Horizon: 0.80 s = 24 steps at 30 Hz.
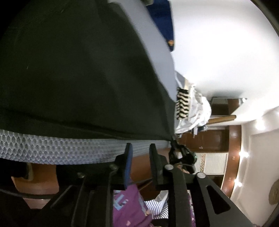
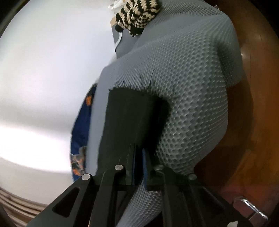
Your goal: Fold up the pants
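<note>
A: Non-task stuff? Grey mesh mattress (image 2: 191, 87), brown wood floor (image 2: 252, 122).
B: Also black-and-tan zigzag knit (image 2: 137, 15) at the mattress's far end, blue patterned cloth (image 2: 78, 139) by the white wall (image 1: 218, 52), white radiator (image 1: 214, 163).

pale blue letter shapes on a purple garment (image 1: 129, 207), too partial to read

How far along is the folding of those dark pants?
Mid-fold, apparently. Done: the dark pants lie spread flat on the grey mesh pad. In hand: the right tool is shut on a dark fabric edge, while the left tool is open and holds nothing. Left: further folds probably remain.
</note>
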### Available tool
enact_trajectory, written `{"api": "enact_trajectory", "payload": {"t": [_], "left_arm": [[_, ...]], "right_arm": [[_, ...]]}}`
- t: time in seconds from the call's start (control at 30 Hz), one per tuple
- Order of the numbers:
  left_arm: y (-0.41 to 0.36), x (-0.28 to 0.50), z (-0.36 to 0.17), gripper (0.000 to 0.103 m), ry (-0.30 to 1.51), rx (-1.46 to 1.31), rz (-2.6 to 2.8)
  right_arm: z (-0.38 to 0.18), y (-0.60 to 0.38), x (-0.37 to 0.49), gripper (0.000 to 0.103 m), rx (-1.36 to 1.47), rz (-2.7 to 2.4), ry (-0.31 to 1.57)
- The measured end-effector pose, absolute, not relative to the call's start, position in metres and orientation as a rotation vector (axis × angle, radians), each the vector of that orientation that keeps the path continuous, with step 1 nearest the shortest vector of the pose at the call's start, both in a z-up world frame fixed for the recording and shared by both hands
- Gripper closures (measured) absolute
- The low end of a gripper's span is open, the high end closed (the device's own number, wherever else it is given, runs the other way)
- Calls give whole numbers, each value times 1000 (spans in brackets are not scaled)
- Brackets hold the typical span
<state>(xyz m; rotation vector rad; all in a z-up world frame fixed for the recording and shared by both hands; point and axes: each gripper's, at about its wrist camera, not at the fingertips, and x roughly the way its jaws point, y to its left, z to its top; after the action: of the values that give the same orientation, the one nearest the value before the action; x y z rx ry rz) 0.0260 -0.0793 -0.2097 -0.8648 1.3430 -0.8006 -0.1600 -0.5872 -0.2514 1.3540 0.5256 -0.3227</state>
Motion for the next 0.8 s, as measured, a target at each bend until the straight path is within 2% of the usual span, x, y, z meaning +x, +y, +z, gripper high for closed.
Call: {"api": "enact_trajectory", "payload": {"t": [0.1, 0.23, 0.37, 0.5, 0.7, 0.8], "left_arm": [[-77, 21, -191, 62, 1284, -814, -823], [-76, 12, -169, 58, 1211, -749, -879], [-73, 5, -156, 55, 1172, -704, -910], [-58, 7, -156, 54, 1182, -715, -874], [-31, 4, -151, 54, 1098, -705, -792], [-20, 1, -144, 54, 1037, -653, -722]], "right_arm": [[-246, -600, -178, 92, 1346, -402, 476], [-243, -616, -195, 91, 1358, -438, 438], [-243, -617, -187, 91, 1341, -417, 499], [-215, -596, -167, 91, 1243, -283, 475], [-188, -481, -81, 91, 1008, 214, 791], [-207, -440, -59, 91, 1104, 289, 907]]}}
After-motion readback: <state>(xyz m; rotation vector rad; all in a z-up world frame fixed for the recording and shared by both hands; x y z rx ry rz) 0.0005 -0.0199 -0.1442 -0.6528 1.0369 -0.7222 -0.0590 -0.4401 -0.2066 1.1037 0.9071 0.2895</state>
